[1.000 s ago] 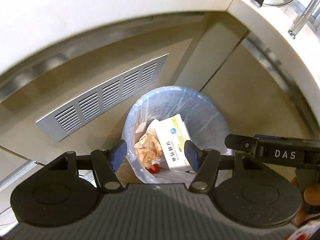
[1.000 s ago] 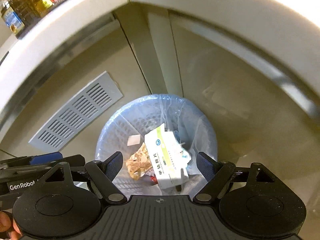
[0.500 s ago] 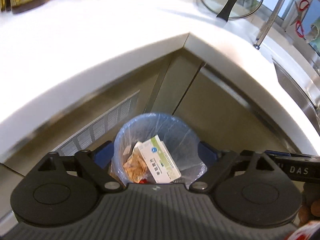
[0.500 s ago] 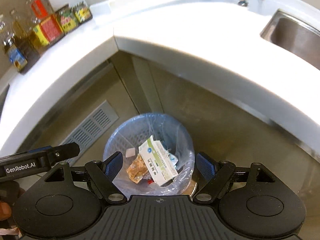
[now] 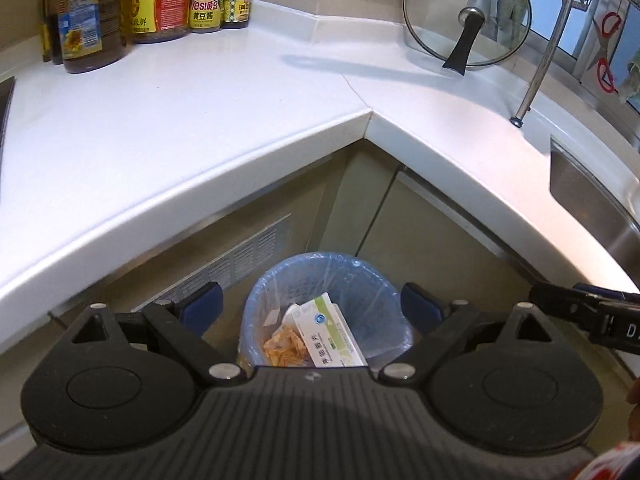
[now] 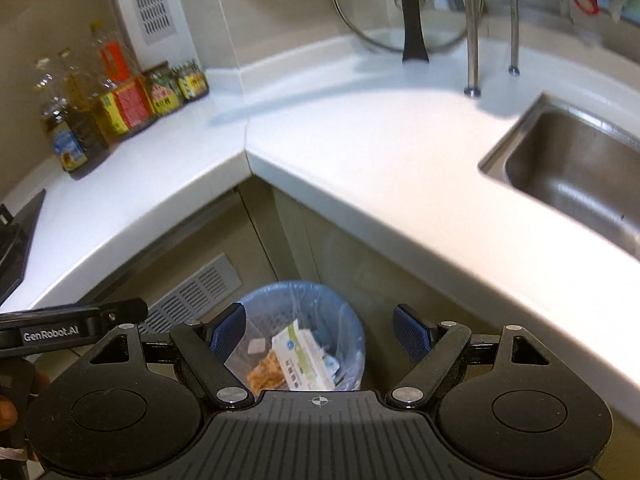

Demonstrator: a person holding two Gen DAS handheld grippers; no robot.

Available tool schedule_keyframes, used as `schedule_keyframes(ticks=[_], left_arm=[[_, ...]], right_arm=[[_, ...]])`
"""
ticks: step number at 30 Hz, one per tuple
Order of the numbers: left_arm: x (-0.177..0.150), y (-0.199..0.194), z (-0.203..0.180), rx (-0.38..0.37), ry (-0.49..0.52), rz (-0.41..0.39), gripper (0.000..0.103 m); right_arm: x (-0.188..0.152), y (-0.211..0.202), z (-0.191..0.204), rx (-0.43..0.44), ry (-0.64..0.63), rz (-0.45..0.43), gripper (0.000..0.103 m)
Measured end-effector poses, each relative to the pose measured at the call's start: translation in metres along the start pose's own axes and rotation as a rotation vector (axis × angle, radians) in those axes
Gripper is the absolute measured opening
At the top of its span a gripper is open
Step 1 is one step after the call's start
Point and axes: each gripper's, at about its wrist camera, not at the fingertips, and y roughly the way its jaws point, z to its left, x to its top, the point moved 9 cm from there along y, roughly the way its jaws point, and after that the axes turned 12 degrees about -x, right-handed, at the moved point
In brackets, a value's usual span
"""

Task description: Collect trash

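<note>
Box and wrapper lie in lined bin, below and between both fingers. Left gripper: fingers have just been opening, now wide, nothing between. Right gripper: fingers wide, empty. Table beyond.

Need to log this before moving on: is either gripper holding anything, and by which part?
Nothing is held: left gripper and right gripper are open and empty; the box lies in the bin.
</note>
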Motion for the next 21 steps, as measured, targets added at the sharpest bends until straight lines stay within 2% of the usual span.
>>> schedule_keyframes(ticks=[12,21], left_arm=[[-0.012,-0.054,-0.026,0.066,-0.005,-0.046,0.094],[-0.001,-0.062,-0.045,0.010,0.077,-0.067,0.091]], right_arm=[[-0.018,-0.033,-0.011,0.046,-0.007,-0.004,0.080],[-0.014,-0.054,-0.014,-0.001,0.039,-0.049,0.080]])
